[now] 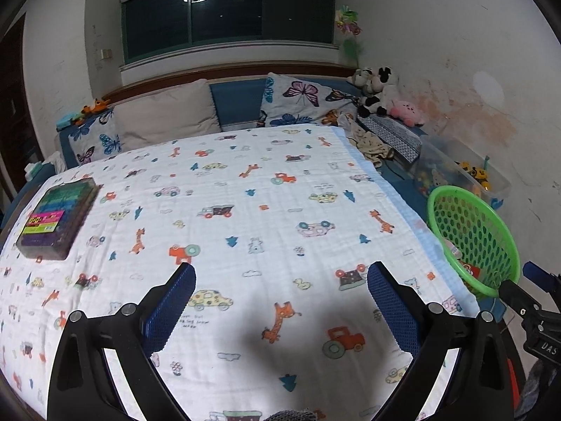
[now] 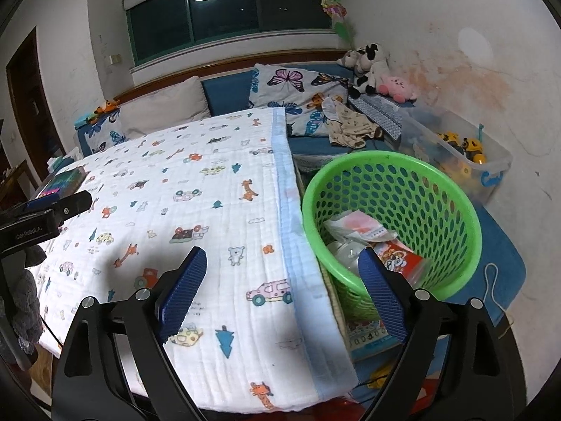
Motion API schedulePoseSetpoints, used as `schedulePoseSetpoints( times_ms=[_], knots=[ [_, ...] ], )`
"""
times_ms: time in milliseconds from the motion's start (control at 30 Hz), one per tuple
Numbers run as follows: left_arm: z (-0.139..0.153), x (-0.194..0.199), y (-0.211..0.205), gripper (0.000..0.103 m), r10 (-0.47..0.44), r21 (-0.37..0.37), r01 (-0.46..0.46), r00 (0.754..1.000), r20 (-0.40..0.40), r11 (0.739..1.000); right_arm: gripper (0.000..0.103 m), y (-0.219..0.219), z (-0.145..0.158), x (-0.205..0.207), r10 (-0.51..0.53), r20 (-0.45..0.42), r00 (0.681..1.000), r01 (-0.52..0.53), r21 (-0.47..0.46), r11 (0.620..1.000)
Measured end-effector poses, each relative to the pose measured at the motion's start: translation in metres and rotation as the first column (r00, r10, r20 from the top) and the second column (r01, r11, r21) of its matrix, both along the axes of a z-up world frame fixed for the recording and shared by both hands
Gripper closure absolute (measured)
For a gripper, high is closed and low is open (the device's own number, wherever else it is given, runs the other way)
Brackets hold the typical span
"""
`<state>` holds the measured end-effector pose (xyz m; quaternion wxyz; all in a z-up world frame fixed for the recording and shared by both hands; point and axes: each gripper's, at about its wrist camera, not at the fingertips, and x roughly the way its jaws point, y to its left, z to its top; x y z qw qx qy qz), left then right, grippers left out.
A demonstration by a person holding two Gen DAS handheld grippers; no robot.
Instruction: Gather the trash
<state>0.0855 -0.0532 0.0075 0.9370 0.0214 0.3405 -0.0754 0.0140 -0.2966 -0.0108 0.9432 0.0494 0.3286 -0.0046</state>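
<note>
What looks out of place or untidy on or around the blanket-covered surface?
Little stands out. The crumpled clothing lies in a heap beside the butterfly pillow. The dark box is the only item on the printed blanket. The trash sits inside the green basket, nothing spilled.

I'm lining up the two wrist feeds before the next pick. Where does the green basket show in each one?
Left wrist view: the green basket sits at the right edge, beyond the printed blanket's right border, seen partly from the side.
Right wrist view: the green basket is right of centre, just past the right gripper, with wrappers visible inside.
Shared landmark: the blanket's pale blue border runs alongside the basket in both views.
</note>
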Motion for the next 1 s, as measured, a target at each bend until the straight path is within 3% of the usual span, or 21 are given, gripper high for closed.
schedulePoseSetpoints(
  times_ms=[1000],
  knots=[
    [0.000, -0.014, 0.006, 0.008, 0.030, 0.027, -0.031, 0.999, 0.018, 0.999, 0.008, 0.007, -0.004, -0.003, 0.010, -0.004, 1.000, -0.010, 0.014, 1.000]
  ],
)
